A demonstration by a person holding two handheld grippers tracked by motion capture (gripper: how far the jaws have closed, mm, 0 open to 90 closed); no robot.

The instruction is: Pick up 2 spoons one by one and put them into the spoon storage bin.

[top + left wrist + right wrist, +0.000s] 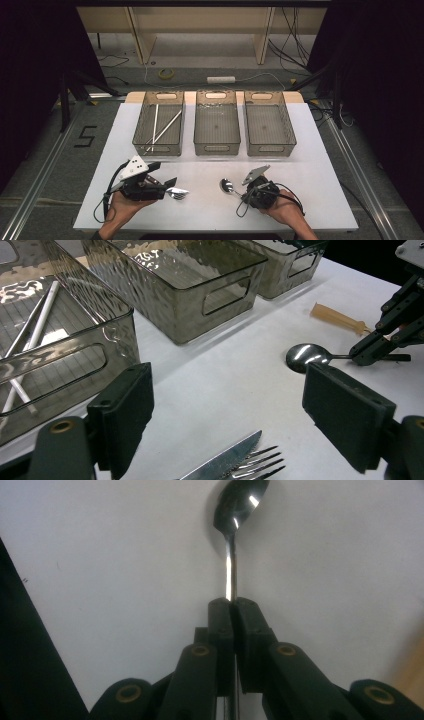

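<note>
Spoon (235, 510) lies on the white table (310, 175), its handle pinched between the right gripper's (233, 605) pressed-together fingers (220, 625), bowl pointing away. Left gripper (227, 405) stands spread above fork (257, 465) and knife (225, 460).

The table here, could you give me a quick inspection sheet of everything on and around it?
Surface: white table, flat.
Job's things: spoon with its handle pinched; fork and knife lying side by side below the open jaws.
Bins: three clear bins in a row; the left one holds white sticks, the other two look bare.
Clutter: tan piece beyond the spoon.
Grippers: left hand-held gripper open; right hand-held gripper shut on the spoon.
Cables: one trailing from each gripper; more on the floor.
Surroundings: tape roll, power strip, dark curtains.
</note>
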